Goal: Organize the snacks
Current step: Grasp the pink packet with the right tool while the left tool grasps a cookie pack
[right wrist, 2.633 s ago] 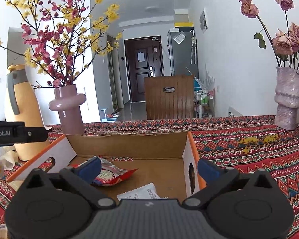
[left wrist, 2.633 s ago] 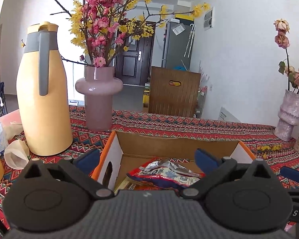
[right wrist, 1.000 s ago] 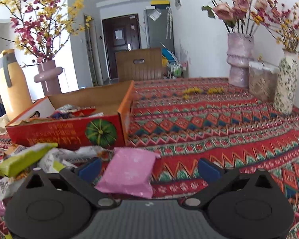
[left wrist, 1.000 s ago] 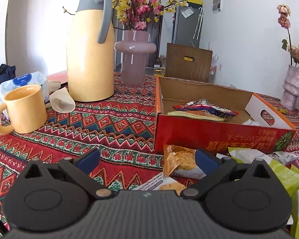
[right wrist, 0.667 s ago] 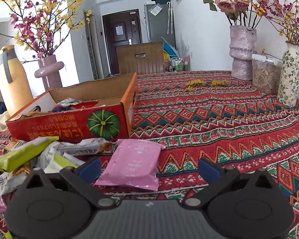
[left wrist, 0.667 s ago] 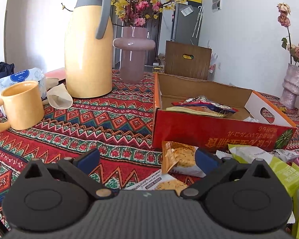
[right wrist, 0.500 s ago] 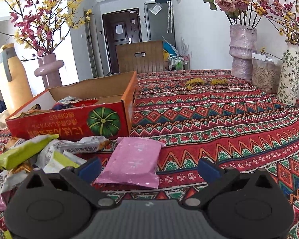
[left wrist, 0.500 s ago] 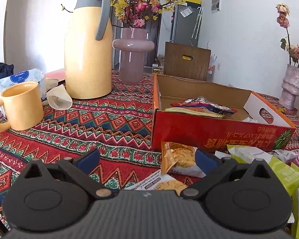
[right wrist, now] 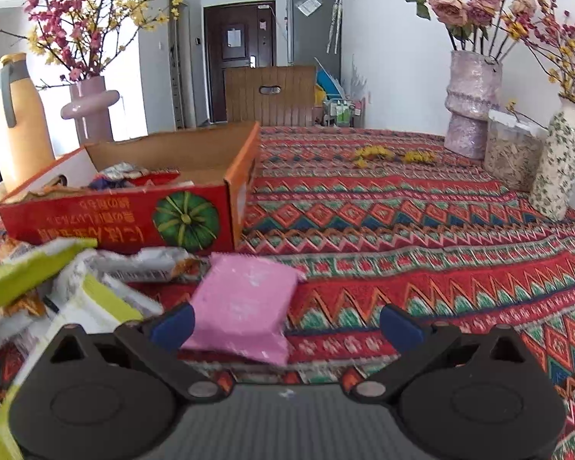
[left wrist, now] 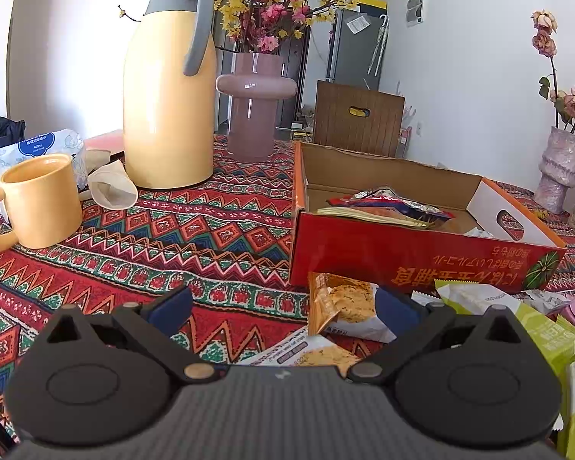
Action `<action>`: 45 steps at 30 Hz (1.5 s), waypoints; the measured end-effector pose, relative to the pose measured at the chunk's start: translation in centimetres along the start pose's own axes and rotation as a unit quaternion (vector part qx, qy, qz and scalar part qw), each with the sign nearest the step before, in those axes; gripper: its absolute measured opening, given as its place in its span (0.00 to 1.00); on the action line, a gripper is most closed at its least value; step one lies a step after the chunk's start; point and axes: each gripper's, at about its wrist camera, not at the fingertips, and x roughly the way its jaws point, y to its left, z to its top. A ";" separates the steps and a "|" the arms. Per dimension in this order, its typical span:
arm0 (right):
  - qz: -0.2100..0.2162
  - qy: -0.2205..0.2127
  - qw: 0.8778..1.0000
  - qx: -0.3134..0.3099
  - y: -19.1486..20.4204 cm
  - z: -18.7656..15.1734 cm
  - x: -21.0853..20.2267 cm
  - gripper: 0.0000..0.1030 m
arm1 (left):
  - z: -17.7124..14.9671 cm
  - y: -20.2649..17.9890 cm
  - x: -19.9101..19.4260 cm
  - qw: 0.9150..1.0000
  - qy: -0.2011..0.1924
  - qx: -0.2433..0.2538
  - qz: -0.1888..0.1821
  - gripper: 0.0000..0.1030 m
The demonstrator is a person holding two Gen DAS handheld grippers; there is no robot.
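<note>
A red cardboard box [left wrist: 414,258] [right wrist: 126,218] holds a few snack packets [left wrist: 387,201]. Loose snacks lie in front of it. My left gripper [left wrist: 283,310] is open and empty, low over the cloth, with an orange cookie packet [left wrist: 345,303] between its fingers and a second cookie packet [left wrist: 310,352] just under it. My right gripper [right wrist: 285,320] is open and empty, with a pink packet [right wrist: 241,303] lying between its fingers toward the left one. Green and white packets [right wrist: 34,268] [left wrist: 517,314] are piled to the left of the pink one.
A yellow thermos [left wrist: 168,80], a pink vase with flowers [left wrist: 255,107] and a yellow mug [left wrist: 38,201] stand left of the box. Two vases [right wrist: 473,103] [right wrist: 559,165] and a jar [right wrist: 511,155] stand at the right edge of the patterned tablecloth [right wrist: 421,230].
Both grippers have drawn back from above the box and dropped low in front of it. In the last second the right gripper closed in on the pink packet; the left barely shifted.
</note>
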 end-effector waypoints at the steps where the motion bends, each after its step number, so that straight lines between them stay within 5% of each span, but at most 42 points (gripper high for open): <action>1: 0.001 0.000 1.000 -0.004 0.3 0.3 0.3 1.00 | 0.0 0.0 0.0 1.000 0.000 0.000 0.000 1.00; 10: -0.015 0.059 0.998 -0.004 1.6 1.1 4.5 0.95 | 0.0 0.1 0.1 1.000 0.001 -0.003 -0.002 1.00; 13: -0.008 0.054 0.999 -0.002 1.7 0.9 4.3 0.80 | 0.0 0.1 0.1 1.000 0.004 -0.005 -0.002 1.00; 15: 0.005 0.048 0.999 -0.012 2.1 0.8 3.8 0.59 | 0.0 0.1 0.1 1.000 0.003 -0.006 -0.002 1.00; 30: 0.010 -0.041 0.998 0.048 0.9 -0.5 0.6 0.59 | 0.0 0.0 0.2 1.000 0.010 -0.002 0.002 1.00; 45: 0.043 -0.043 0.995 0.077 0.0 -0.6 0.9 0.59 | 0.2 -2.0 1.9 0.992 0.125 -0.005 0.026 1.00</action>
